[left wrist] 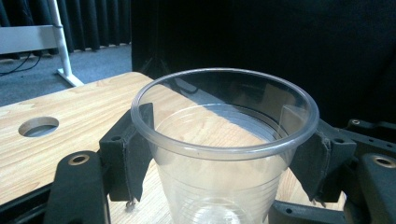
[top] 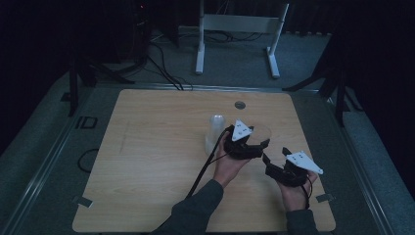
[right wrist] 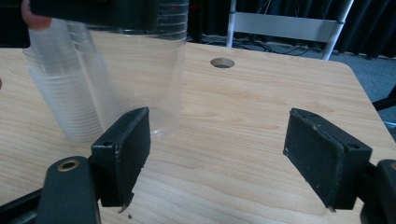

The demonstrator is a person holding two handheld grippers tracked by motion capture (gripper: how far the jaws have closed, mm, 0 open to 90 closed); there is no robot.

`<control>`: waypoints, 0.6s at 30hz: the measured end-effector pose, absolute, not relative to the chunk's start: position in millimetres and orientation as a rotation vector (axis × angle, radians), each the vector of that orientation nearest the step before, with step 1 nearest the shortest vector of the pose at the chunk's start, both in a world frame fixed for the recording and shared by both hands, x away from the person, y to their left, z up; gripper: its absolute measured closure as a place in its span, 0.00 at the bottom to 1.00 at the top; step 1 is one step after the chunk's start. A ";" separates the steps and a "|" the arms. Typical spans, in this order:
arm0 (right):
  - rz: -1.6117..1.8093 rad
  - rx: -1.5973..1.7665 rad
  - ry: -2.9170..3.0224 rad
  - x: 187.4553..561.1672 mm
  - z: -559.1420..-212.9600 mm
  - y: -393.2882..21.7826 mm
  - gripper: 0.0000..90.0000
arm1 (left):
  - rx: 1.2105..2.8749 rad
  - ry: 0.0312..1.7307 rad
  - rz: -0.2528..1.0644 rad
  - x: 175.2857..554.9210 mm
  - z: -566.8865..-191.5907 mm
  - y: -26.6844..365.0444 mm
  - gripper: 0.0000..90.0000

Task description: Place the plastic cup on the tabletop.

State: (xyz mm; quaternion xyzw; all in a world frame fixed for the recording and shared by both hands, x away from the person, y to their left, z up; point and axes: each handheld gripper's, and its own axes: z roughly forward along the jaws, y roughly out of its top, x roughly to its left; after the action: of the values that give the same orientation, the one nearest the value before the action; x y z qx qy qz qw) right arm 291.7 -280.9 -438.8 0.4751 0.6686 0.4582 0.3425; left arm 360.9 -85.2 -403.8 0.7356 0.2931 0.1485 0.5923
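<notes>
A clear plastic cup (left wrist: pixel 219 186) sits between the black pads (left wrist: pixel 135 149) of my left gripper (left wrist: pixel 226 149), which is shut on it just below the rim. From above, the left gripper (top: pixel 258 138) is right of the table's middle with the cup (top: pixel 262 130) at its tip. A stack of the same clear cups (top: pixel 215 131) stands just to its left. In the right gripper view the held cup (right wrist: pixel 154 70) hangs low over the wood beside the stack (right wrist: pixel 70 93). My right gripper (right wrist: pixel 224 154) is open and holds nothing. It sits near the held cup's right (top: pixel 275 155).
The wooden table (top: pixel 147 161) has a round hole (top: pixel 240 105) near its far edge. A white metal frame (top: pixel 235 29) stands on the grey floor beyond. Black cables (top: pixel 205 169) trail from the left gripper toward the near edge. Dark curtains surround the area.
</notes>
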 end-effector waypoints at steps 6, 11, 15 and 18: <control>1.189 1.236 1.728 291.6 -438.2 -283.3 0.25 | 1.712 0.678 0.354 359.8 -404.7 -83.7 0.32; 1.188 1.242 1.723 291.4 -438.1 -284.3 0.25 | 1.704 0.681 0.357 359.2 -406.6 -82.8 0.32; 1.185 1.246 1.723 291.8 -438.7 -284.8 0.25 | 1.702 0.682 0.358 358.8 -408.8 -82.1 0.32; 1.186 1.246 1.720 292.1 -438.5 -285.3 0.25 | 1.704 0.679 0.364 358.4 -409.9 -81.8 0.32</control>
State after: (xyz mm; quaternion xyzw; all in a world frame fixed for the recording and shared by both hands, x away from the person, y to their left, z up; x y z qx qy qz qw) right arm 292.1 -285.3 -438.5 0.4804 0.6630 0.4572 0.3473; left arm 358.4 -81.8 -409.9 0.7332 0.2923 0.1568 0.5937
